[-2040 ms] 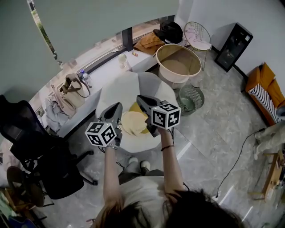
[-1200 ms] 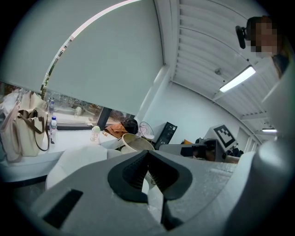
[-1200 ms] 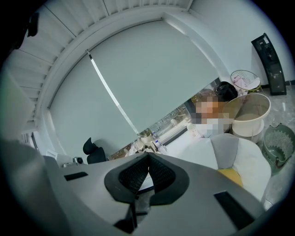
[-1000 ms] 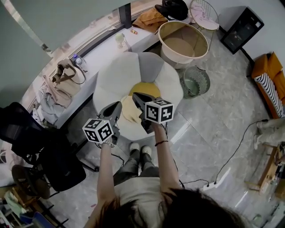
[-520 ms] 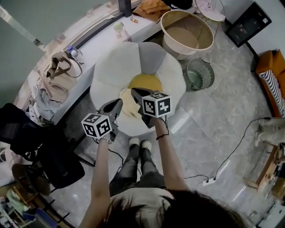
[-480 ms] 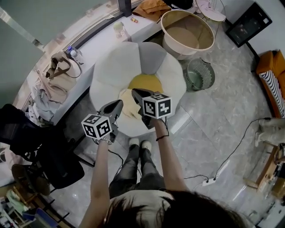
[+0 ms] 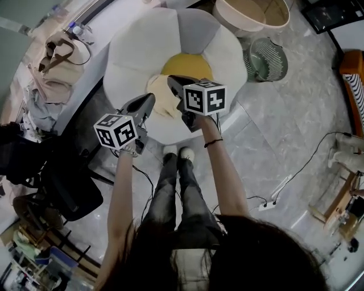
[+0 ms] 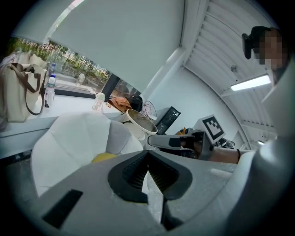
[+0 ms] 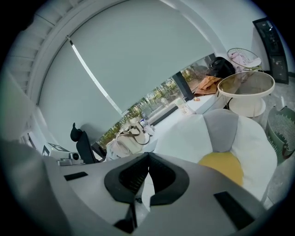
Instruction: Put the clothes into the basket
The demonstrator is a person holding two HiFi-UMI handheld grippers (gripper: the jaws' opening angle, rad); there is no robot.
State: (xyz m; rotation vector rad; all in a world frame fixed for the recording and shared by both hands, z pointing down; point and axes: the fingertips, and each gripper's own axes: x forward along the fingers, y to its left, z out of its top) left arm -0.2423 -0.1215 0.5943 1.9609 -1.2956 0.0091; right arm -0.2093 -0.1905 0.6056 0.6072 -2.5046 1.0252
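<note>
Biggest in view: a white, petal-shaped seat [image 7: 142, 45] with a yellow middle, straight ahead of the person. Beyond it, cropped at the top right of the head view: the basket [image 7: 250, 12], a pale round tub, well apart from both hands. Near that, a green wire bin [image 7: 267, 57] on the floor.

Smaller, over the seat's near edge: a cream cloth [image 7: 161, 98], bunched and strung between the two tools, not yet in the basket.

Left gripper [image 8: 147, 153]: closed, with a white fold nipped between the pads and trailing below. Right gripper [image 9: 148, 156]: closed tight as well, seemingly on another edge of the same cloth, with only a thin pale strip visible under the pads. Hard to say how much fabric is caught there.

Handling, by the look of it: light, soft and limp, with nothing to break. Likely to sag, drape and snag on the seat's edge or the basket's rim. Prone to slipping out of a shallow pinch. Best taken deep in the pads at a hem or gathered fold, with the two holds set apart to keep the loose middle off the floor during the carry to the tub.
</note>
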